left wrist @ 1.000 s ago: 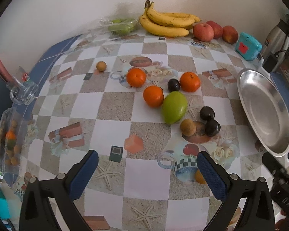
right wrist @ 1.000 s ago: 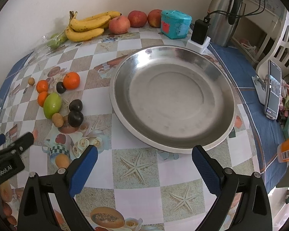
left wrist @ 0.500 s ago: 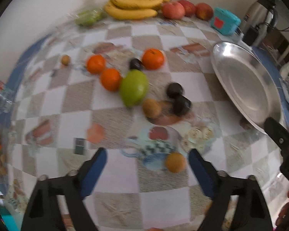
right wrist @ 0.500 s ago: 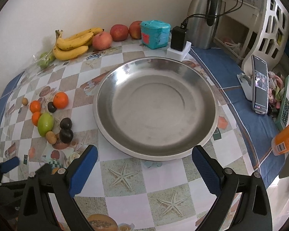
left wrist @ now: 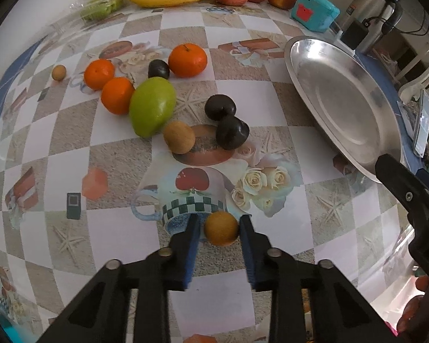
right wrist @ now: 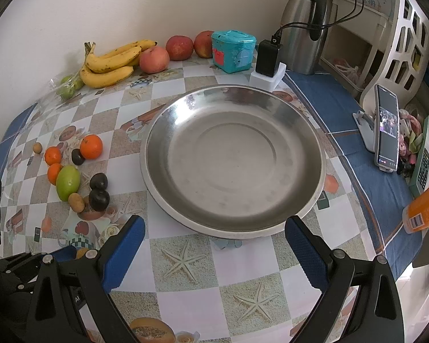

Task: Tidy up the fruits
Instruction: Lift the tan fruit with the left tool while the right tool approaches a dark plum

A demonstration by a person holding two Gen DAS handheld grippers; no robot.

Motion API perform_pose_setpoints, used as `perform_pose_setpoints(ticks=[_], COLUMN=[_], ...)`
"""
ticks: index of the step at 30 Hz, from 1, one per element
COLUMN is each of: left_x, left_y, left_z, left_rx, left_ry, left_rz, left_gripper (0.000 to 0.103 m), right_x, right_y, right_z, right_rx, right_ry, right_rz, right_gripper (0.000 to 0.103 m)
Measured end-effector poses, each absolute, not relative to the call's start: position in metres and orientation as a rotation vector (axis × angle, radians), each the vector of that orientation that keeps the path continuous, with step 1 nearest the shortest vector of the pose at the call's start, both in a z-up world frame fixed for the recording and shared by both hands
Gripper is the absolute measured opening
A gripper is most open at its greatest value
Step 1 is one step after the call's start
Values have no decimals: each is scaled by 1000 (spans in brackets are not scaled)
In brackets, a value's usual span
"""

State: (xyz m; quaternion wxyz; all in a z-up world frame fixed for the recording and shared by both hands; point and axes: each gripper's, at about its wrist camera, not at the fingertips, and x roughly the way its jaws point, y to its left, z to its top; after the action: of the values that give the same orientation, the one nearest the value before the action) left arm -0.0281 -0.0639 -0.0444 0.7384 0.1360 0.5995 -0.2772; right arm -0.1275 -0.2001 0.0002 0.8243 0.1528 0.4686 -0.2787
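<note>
My left gripper [left wrist: 218, 228] is closed around a small round orange-brown fruit [left wrist: 221, 228] on the tablecloth; its blue pads [left wrist: 192, 240] touch or nearly touch both sides. Beyond it lie a brown kiwi-like fruit [left wrist: 179, 137], two dark plums [left wrist: 232, 131], a green mango [left wrist: 151, 105] and three oranges [left wrist: 187, 60]. The steel plate [right wrist: 234, 160] is empty. My right gripper [right wrist: 214, 245] is open and empty, hovering before the plate's near rim. The left gripper also shows at the lower left of the right wrist view [right wrist: 68, 253].
Bananas [right wrist: 111, 63], red apples [right wrist: 154, 60] and bagged green fruit [right wrist: 68, 85] line the back wall. A teal box [right wrist: 233, 50], charger [right wrist: 267, 57] and kettle [right wrist: 306, 25] stand behind the plate. A phone on a stand [right wrist: 386, 131] is at the right.
My left gripper moved forward and narrowed from wide open onto the small orange-brown fruit. My right gripper drew back slightly and stayed open.
</note>
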Motion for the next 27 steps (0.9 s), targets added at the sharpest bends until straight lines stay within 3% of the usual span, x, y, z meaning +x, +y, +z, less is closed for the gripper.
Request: perform_pose_setpoints(ticks=[27], left_x=[45], left_y=[-33], left_z=[22], left_rx=[132], left_ry=[1166], left_rz=[-335], left_gripper=[27], right_x=[-80], right_y=[-178], right_z=[11], right_rx=[307], right_ry=[933], right_rz=[-437], right_gripper=[98])
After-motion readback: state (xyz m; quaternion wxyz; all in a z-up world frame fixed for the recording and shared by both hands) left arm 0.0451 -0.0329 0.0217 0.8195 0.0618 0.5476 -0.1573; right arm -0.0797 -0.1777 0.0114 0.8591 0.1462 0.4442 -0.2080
